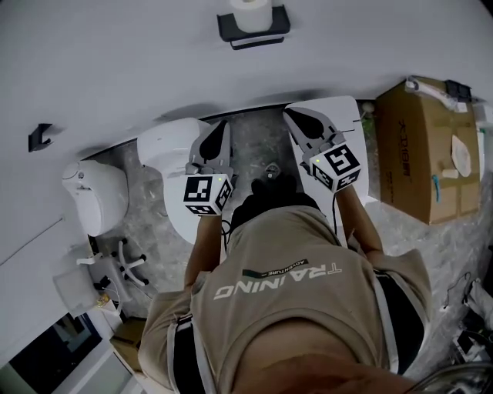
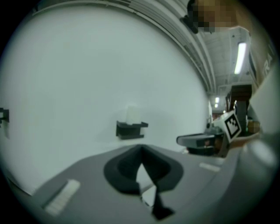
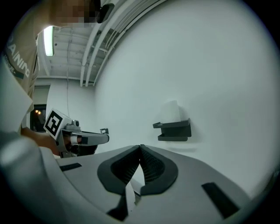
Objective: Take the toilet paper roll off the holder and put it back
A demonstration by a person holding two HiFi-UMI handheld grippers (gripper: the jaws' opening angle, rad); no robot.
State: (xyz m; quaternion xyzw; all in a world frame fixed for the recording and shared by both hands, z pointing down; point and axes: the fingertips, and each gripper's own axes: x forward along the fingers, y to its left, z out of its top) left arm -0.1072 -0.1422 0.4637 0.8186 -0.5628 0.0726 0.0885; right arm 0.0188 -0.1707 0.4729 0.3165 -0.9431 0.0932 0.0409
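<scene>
White toilet paper roll upright in black wall holder at top centre, well apart from both grippers at mid-frame, left gripper and right gripper each with jaws together and empty, plain white wall between, toilet under the left gripper, cardboard box at right

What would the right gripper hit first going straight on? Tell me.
The right gripper would probably meet the wall just left of the holder; nothing shows in between, though depth is unclear.
</scene>
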